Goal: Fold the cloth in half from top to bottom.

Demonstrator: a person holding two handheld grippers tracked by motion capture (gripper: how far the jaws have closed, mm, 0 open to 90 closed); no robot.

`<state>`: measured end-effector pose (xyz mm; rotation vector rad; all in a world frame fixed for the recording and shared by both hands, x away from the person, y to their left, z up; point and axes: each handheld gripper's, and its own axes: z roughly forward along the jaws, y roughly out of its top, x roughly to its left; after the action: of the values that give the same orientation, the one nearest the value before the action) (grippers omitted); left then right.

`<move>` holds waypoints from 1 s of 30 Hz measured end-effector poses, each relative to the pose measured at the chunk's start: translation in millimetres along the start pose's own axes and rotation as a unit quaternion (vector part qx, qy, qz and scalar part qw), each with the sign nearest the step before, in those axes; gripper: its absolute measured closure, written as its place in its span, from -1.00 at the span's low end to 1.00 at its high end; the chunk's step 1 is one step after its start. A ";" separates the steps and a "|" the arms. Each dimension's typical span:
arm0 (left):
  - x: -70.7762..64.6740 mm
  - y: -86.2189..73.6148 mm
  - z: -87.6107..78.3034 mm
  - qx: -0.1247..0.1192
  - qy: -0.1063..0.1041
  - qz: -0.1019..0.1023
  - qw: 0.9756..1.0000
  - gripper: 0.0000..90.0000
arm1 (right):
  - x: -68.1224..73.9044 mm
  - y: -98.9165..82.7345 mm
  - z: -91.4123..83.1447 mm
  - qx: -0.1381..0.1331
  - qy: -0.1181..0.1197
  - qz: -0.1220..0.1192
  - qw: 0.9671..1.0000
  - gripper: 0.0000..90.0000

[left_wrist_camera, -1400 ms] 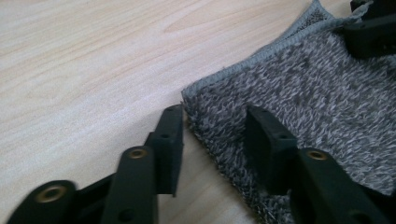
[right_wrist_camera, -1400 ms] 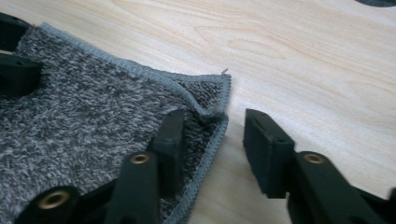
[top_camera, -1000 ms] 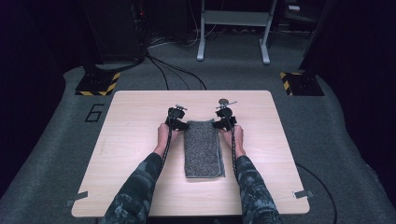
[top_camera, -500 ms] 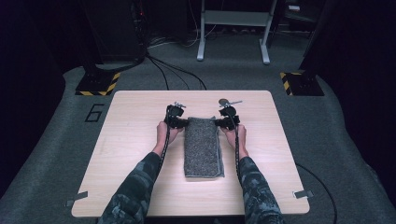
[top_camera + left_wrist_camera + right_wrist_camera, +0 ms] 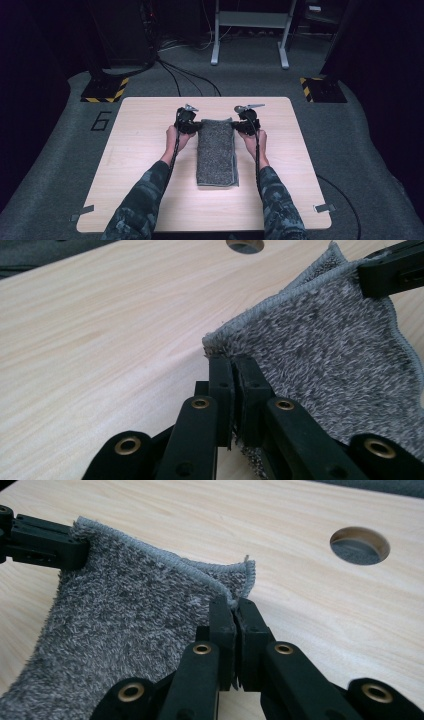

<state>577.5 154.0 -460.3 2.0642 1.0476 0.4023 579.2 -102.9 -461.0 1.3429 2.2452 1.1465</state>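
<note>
Grey fuzzy folded towel [image 5: 216, 152]: left gripper [image 5: 189, 123] and right gripper [image 5: 246, 123] clamped on its far corners, pinched cloth hidden between jaws, over pale wooden table [image 5: 140, 130].

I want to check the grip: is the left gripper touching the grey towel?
Touching. The left gripper view shows the left gripper shut on the grey towel corner.

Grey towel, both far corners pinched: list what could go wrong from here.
1. The left gripper and right gripper nip only the hemmed corners of the grey towel; a corner could slip out during a lift.
2. The towel lies folded in layers; the lower layers may stay on the table.
</note>
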 end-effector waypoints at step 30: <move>-9.3 3.0 -24.9 -0.019 -0.028 0.032 0.999 0.93 | 12.1 0.1 -35.3 -0.039 0.006 -0.034 0.999 0.96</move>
<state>559.1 157.9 -441.2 2.0680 0.9356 0.3913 552.0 -109.9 -436.3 1.2249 2.2123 1.2083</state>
